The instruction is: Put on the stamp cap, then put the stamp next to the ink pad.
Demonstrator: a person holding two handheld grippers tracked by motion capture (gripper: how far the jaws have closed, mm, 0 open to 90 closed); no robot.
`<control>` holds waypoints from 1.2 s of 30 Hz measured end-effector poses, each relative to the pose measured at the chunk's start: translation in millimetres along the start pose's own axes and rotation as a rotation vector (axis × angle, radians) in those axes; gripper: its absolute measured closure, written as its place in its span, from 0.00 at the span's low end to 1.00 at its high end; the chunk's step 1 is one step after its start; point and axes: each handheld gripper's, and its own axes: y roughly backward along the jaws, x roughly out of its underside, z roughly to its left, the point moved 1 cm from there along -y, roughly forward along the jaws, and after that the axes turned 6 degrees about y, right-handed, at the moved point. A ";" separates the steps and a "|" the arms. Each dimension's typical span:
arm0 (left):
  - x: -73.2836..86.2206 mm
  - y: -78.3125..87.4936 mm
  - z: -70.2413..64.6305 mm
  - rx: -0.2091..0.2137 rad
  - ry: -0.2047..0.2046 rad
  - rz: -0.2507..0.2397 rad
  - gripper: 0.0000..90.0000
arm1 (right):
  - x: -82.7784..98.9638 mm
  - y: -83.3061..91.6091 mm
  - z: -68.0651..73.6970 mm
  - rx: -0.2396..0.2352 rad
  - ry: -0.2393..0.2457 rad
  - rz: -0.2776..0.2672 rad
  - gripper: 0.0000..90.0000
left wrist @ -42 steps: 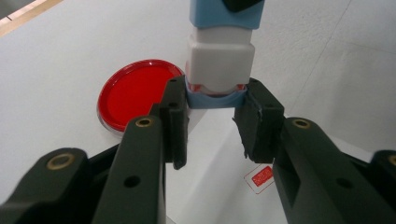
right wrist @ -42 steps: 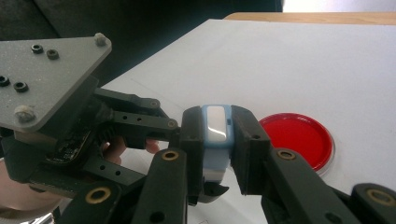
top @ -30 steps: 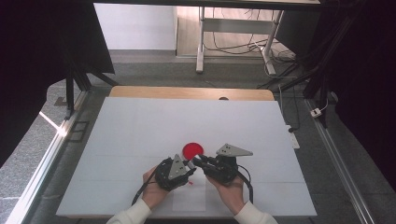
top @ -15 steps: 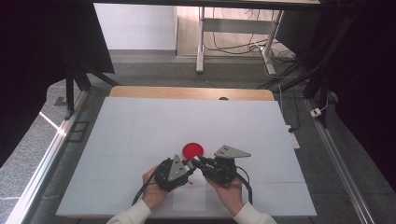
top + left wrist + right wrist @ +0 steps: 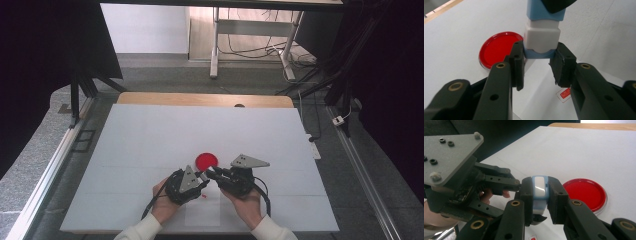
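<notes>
A small blue and white block (image 5: pixel 542 37) is held above the white table between both grippers. My left gripper (image 5: pixel 537 62) is shut on its blue lower end; its jaws have just been opening very slightly, with the block still between the pads. My right gripper (image 5: pixel 540 197) is shut on the other end of the block (image 5: pixel 539 192). In the high view the left gripper (image 5: pixel 203 176) and right gripper (image 5: pixel 210 173) meet tip to tip at the near middle of the table. A round red disc (image 5: pixel 206 160) lies flat just beyond them.
The white table (image 5: pixel 150 135) has open room to the left, right and far side. A thin sheet of paper (image 5: pixel 202 212) with a small red label (image 5: pixel 205 195) lies under the hands. A wooden strip (image 5: pixel 200 99) runs along the far edge.
</notes>
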 end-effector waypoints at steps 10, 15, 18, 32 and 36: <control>1.2 2.0 7.3 0.051 0.079 0.009 0.57 | -0.6 0.9 0.1 -0.001 0.025 -0.009 0.84; 3.4 7.0 12.5 0.073 0.122 0.016 0.47 | -2.2 4.0 -2.5 0.004 0.034 -0.021 0.84; 6.5 12.5 17.1 0.089 0.146 0.028 0.43 | -3.2 6.0 -4.6 0.009 0.039 -0.026 0.84; 36.3 63.8 47.7 0.068 0.224 0.030 0.37 | -7.3 13.8 -15.0 0.047 0.076 -0.043 0.84; 48.8 78.7 55.2 0.040 0.256 0.027 0.36 | -7.9 15.5 -19.8 0.064 0.089 -0.038 0.83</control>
